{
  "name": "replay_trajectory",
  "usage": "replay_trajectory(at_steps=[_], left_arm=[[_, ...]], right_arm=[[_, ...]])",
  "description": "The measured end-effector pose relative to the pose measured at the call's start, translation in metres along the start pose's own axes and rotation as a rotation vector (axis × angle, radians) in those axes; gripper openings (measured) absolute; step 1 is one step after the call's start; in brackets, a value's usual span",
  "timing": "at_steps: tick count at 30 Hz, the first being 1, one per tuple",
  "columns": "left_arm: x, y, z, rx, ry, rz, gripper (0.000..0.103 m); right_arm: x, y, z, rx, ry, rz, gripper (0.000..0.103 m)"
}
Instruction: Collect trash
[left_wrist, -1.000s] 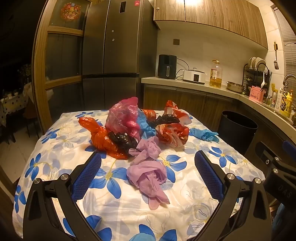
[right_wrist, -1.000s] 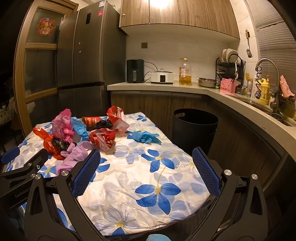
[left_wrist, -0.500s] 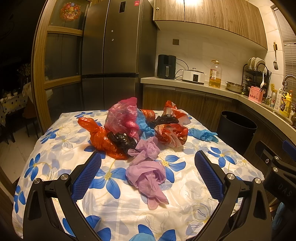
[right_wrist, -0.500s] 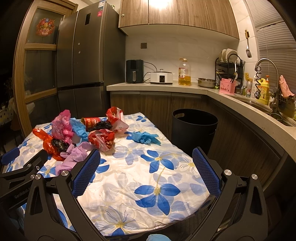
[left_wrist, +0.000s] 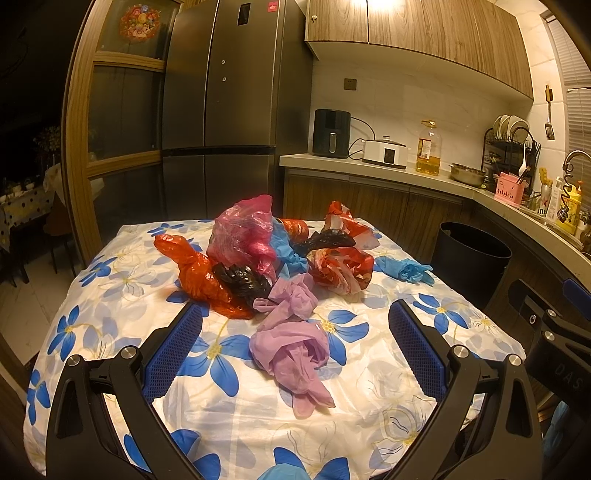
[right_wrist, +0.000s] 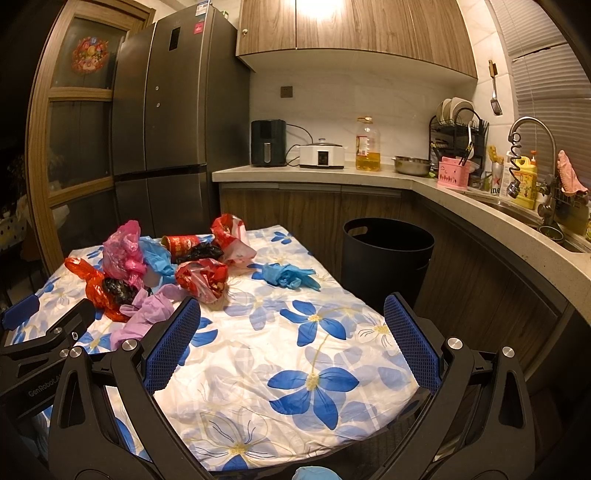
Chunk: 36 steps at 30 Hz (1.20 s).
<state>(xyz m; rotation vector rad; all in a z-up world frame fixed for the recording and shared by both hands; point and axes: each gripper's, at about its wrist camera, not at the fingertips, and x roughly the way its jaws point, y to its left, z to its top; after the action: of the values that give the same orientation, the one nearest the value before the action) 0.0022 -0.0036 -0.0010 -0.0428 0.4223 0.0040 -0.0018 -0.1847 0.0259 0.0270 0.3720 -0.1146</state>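
The trash sits in a heap toward the far left part of the table (left_wrist: 110, 310), which is covered in a white cloth with blue flowers. In the heap are an orange bag (left_wrist: 199, 273), a pink bag (left_wrist: 243, 232), a black bag (left_wrist: 242, 280), a blue bag (left_wrist: 290, 251), a red and white bag (left_wrist: 341, 267) and a red can (right_wrist: 183, 243) lying on its side. Nearest the front edge lies a purple glove (left_wrist: 291, 350), with a second purple one (left_wrist: 291, 297) just behind it, touching the heap. A blue glove (right_wrist: 288, 275) lies apart near the right edge. A black bin (right_wrist: 386, 254) stands on the floor just beyond that right edge, against the kitchen counter (right_wrist: 461, 199).

The left gripper (left_wrist: 295, 339) hovers above the front edge, jaws wide apart and holding nothing, the nearer purple glove framed between them. The right gripper (right_wrist: 291, 339) hovers beside it over bare cloth, jaws equally wide and empty.
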Motion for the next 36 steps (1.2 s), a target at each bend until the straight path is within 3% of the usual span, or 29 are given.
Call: replay_trajectory(at_steps=[36], left_arm=[[-0.003,-0.009,0.002,-0.006,-0.001,-0.008,0.097]], right_arm=[[0.001,-0.002,0.001,0.002,0.002,0.0,0.098]])
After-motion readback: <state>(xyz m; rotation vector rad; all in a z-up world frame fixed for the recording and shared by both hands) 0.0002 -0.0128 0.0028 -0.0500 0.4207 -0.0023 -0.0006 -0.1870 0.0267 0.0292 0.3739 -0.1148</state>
